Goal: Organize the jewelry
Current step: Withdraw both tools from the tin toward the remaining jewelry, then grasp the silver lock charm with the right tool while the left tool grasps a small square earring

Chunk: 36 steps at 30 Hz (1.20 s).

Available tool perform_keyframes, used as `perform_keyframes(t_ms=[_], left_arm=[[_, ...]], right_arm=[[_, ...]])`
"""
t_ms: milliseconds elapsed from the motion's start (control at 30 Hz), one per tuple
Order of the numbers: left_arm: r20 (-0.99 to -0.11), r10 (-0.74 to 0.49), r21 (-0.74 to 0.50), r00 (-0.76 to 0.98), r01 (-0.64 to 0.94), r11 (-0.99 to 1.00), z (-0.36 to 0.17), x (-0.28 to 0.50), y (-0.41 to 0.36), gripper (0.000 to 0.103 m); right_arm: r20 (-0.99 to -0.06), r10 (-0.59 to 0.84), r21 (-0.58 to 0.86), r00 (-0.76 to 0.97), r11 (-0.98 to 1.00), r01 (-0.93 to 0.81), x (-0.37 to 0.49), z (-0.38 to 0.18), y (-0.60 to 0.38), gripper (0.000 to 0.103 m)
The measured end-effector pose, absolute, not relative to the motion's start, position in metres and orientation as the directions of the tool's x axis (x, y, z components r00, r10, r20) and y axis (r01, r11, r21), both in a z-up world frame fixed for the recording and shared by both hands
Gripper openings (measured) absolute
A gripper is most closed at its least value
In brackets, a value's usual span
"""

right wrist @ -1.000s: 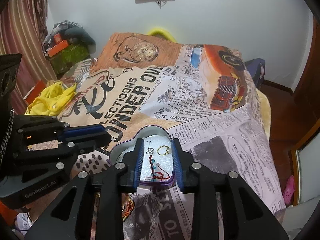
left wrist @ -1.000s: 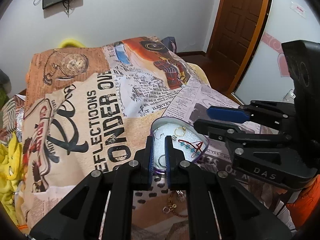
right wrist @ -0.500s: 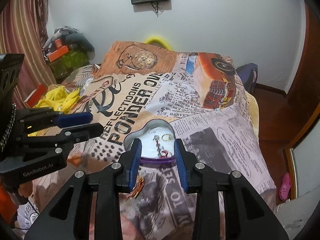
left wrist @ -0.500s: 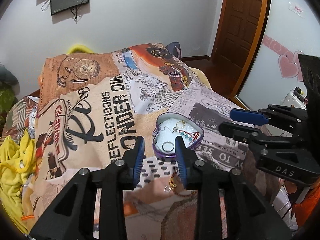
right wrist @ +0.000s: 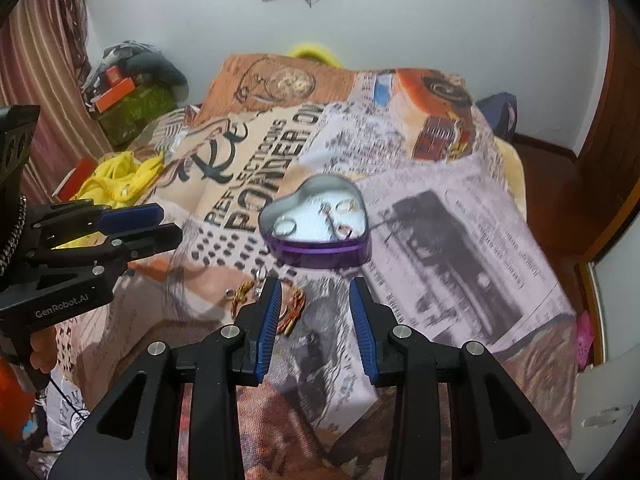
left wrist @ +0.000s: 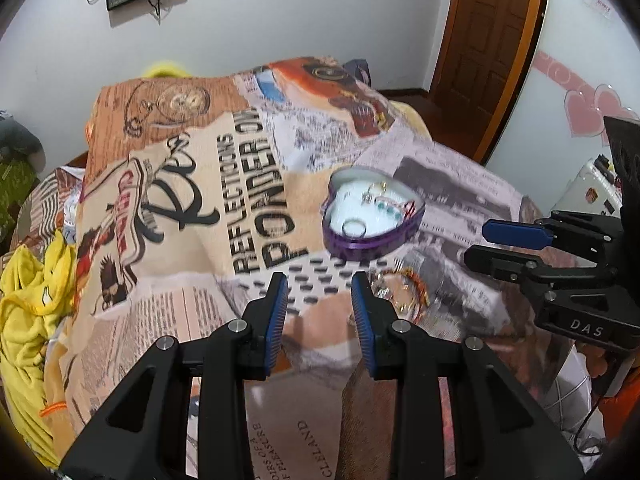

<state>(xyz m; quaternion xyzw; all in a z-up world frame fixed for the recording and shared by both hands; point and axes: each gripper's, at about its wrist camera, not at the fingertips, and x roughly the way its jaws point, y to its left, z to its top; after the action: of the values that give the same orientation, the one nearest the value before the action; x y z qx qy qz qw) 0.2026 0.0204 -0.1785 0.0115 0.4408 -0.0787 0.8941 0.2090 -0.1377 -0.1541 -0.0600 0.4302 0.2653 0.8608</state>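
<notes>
A purple heart-shaped tin (left wrist: pixel 362 242) (right wrist: pixel 320 254) lies open on the printed bedspread, holding rings, a beaded bracelet and small pieces on white padding. Loose gold and red jewelry (left wrist: pixel 408 292) (right wrist: pixel 290 304) lies on the bedspread just in front of the tin. My left gripper (left wrist: pixel 319 304) is open and empty, held back from the tin, with the loose jewelry beside its right finger. My right gripper (right wrist: pixel 314 306) is open and empty, below the tin, with the loose jewelry at its left finger. Each gripper shows at the side of the other's view.
The bedspread (left wrist: pixel 192 184) covers the bed. Yellow cloth (left wrist: pixel 28 304) (right wrist: pixel 120 178) lies at the left edge. Clutter (right wrist: pixel 128 96) is piled by the curtain. A wooden door (left wrist: pixel 492 32) stands to the right, and the bed drops off to the floor at right.
Both grippers pulled back and up away from the tin. The left gripper's jaws widened from nearly closed to open. A ring now lies in the tin's near part.
</notes>
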Motion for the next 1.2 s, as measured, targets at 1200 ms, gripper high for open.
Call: perform_keyframes(t_ms=[1200], left_arm=[[-0.836,-0.224,-0.127,0.501,0.22,0.967,-0.234,0.211,0.023,0.018]], right_arm=[[-0.829,0.408,0.119,0.383,0.797,-0.592,0.219,-0.206,-0.077,0.014]])
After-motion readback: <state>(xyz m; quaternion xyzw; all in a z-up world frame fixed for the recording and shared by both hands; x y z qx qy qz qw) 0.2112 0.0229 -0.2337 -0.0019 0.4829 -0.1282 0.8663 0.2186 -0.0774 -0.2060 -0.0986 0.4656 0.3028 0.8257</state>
